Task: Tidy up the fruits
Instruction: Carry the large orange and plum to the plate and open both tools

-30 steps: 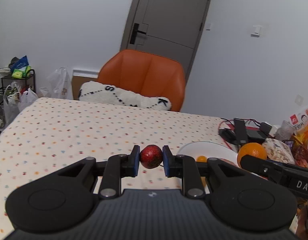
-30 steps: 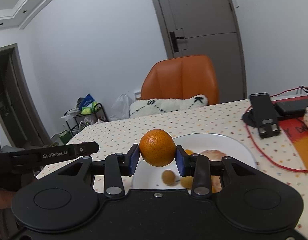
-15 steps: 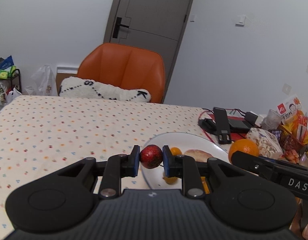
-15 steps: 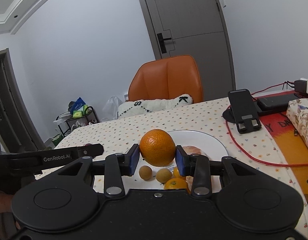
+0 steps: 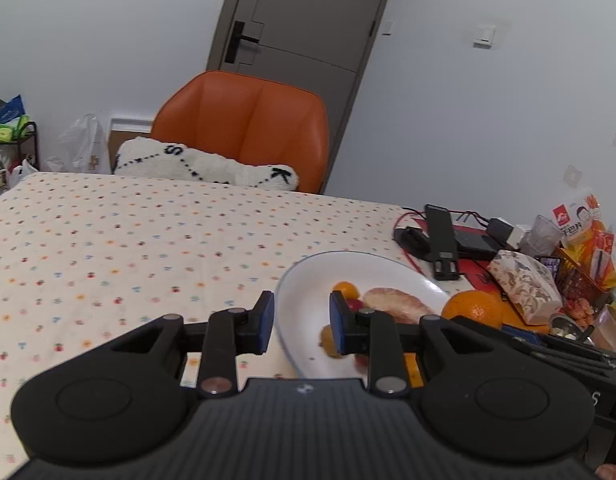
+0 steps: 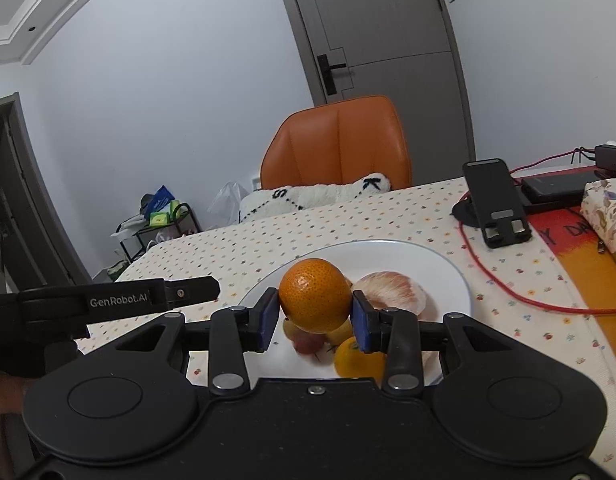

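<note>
Left tool (image 5: 301, 328): fingers spread apart, nothing between them, positioned over the near left rim of the white plate (image 5: 308, 280). Right tool (image 6: 314, 316): fingers pinching a large orange (image 6: 315, 295), held above the plate's near side. The plate sits on the worktop (image 5: 127, 248), which is covered with a dotted cloth. On the plate: a peeled pale-pink citrus piece (image 6: 390, 294), a small orange fruit (image 6: 356, 358), a reddish fruit (image 6: 305, 340) and further small yellow-orange fruits partly hidden behind the tool fingers. A black phone stand (image 6: 494, 202) and a red cable (image 6: 520, 298) lie on the worktop to the plate's right.
</note>
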{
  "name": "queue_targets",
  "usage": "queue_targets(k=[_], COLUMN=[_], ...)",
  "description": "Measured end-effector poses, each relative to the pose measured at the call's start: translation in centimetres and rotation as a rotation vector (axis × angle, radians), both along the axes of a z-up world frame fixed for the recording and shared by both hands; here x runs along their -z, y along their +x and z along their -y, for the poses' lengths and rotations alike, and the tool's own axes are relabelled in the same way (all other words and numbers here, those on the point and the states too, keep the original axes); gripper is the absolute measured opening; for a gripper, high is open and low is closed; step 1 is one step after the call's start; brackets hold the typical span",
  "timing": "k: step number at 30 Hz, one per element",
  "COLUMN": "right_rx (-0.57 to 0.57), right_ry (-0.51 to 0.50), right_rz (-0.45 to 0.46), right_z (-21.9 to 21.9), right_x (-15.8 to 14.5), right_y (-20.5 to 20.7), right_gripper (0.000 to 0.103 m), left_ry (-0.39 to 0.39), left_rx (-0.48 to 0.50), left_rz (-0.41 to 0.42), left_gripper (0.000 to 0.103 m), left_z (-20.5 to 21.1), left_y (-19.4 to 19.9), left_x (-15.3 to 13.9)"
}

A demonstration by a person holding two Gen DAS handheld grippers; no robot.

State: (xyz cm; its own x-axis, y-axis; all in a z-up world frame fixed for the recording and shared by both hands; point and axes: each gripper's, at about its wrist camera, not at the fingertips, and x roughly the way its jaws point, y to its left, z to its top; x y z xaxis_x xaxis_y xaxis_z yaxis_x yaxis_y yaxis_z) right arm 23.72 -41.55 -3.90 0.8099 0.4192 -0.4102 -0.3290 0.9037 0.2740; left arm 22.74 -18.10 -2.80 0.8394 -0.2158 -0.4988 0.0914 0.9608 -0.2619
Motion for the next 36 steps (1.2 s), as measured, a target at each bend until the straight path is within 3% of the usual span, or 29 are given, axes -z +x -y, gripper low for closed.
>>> queue_targets(k=[7, 11, 17, 25, 32, 36], right_rx=[-0.018, -0.013, -0.005, -0.001, -0.011, -0.022], right_ry=[-0.009, -0.019, -0.030, -0.028, -0.014, -0.011], right_rz=[-0.014, -0.025, -0.032, -0.027, -0.026, -0.015], right_z=[-1.1, -1.6, -2.1, -2.3, -2.5, -3.0], right_x=[0.4, 0.5, 0.7, 0.0, -0.6, -1.3], right_y=[0.1, 0.2, 0.1, -0.7, -1.9, -3.0], right_gripper=[0.037, 0.038, 0.049, 0.052, 0.062, 0.077], left_ry=[0.017, 0.018, 0.014, 0.020, 0.047, 0.061], left_rx=[-0.045, -0.059, -0.072, -0.078, -0.075, -0.072], left_rz=[-0.010, -0.018, -0.022, -0.030, -0.031, -0.031], left_gripper=[0.048, 0.053, 0.064, 0.079, 0.089, 0.094], left_z=[-1.8, -2.7, -3.9, -5.3, -6.3, -6.6], left_y=[-0.8, -1.3, -1.8, -2.9, -4.5, -5.6], left_x=[0.0, 0.1, 0.3, -0.1, -1.0, -1.7])
